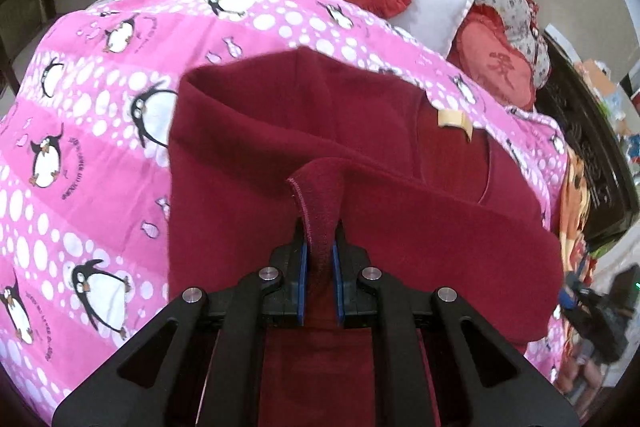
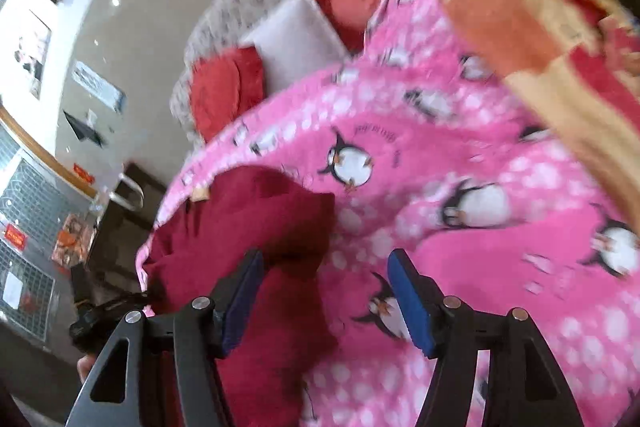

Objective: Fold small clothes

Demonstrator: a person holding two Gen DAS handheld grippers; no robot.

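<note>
A dark red garment [image 1: 360,155] is spread on the pink penguin blanket [image 1: 80,131], a cream label [image 1: 454,121] seen at its neckline. A stitched edge of it is pinched between the pressed-together pads of the left gripper [image 1: 320,247]. Further right, the right gripper [image 2: 326,291] is held spread, nothing between its blue pads [image 2: 412,303], beside the garment's right edge, above the blanket.

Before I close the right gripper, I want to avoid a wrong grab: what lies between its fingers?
In the right wrist view, the open right gripper has only pink blanket in the gap; the red garment lies by its left finger.
</note>
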